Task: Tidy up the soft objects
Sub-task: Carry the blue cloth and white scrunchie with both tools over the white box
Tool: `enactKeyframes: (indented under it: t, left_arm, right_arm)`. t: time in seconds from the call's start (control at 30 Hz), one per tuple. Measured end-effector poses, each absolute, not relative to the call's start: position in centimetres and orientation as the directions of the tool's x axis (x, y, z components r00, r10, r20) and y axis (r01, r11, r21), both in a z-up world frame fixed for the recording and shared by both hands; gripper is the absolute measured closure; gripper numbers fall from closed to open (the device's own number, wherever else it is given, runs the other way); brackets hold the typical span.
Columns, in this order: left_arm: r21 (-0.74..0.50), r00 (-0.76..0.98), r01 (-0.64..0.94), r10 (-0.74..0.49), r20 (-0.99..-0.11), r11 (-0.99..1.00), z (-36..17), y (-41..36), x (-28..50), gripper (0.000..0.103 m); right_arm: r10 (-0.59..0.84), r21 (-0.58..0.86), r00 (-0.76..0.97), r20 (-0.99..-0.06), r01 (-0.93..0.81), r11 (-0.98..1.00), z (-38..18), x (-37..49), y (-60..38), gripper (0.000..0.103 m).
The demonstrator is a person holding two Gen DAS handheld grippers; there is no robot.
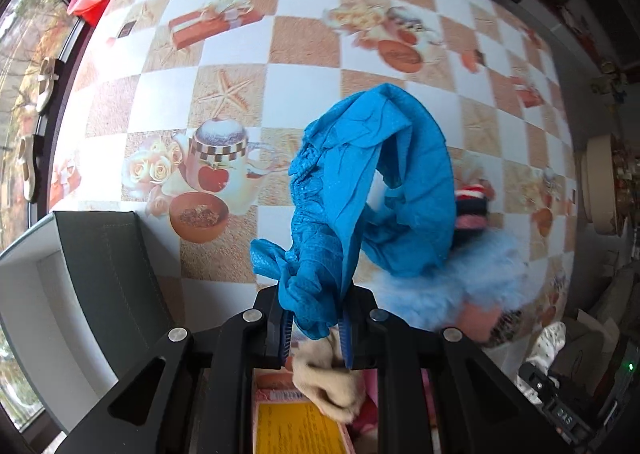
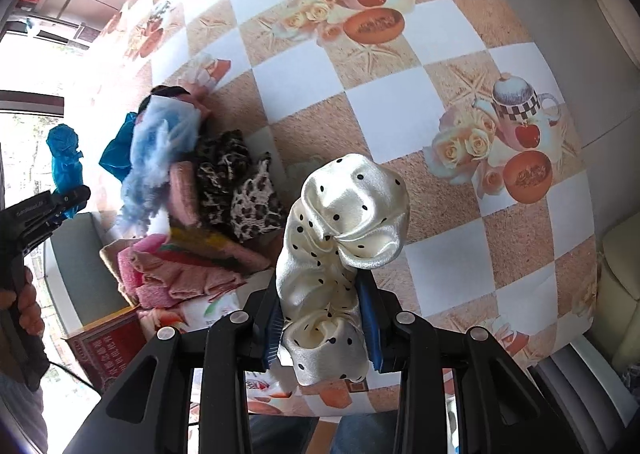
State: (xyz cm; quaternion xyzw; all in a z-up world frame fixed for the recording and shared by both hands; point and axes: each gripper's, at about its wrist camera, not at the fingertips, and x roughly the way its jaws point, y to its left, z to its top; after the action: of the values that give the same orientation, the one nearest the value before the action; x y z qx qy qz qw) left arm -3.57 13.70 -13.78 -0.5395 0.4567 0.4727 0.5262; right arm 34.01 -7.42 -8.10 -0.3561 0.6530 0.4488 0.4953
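The blue cloth point(image 1: 352, 190) hangs pinched in the nearly closed jaws of the left gripper point(image 1: 314, 328), its length running up the frame above the checked tablecloth point(image 1: 304, 50), with its lower end hidden between the pads. The white polka-dot cloth point(image 2: 344, 254) is clamped likewise in the right gripper point(image 2: 322, 338), bunched lengthwise away from the jaws. The pile of soft things point(image 2: 200, 214) at the table edge is partly blurred, possibly resting on a box.

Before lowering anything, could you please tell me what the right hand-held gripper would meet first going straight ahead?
Probably the bare checkered tablecloth; the polka-dot satin cloth it holds would touch first.
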Motion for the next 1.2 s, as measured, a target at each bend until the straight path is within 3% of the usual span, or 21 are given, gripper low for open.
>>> enactKeyframes:
  t: [0.23,0.53,1.2]
  left_arm:
    - [-0.158,0.158,-0.987,0.042,-0.987,0.009,-8.3,10.2,-0.2,0.083]
    - [-0.183,0.192,-0.973,0.051,-0.98,0.141,-5.6,5.5,7.5,0.083]
    - [-0.177,0.177,-0.93,-0.03,-0.984,0.321,-5.4,-8.7,12.4,0.083]
  right_arm:
    - [0.0,0.24,-0.255,-0.967,-0.909,0.342,-7.8,34.5,-7.4,0.068]
    - [0.0,0.242,-0.256,-0.967,-0.917,0.318,-7.6,35.3,-9.2,0.068]
    - [-0.067,0.283,-0.296,-0.953,-0.947,0.149,-8.0,32.6,-15.3,0.068]
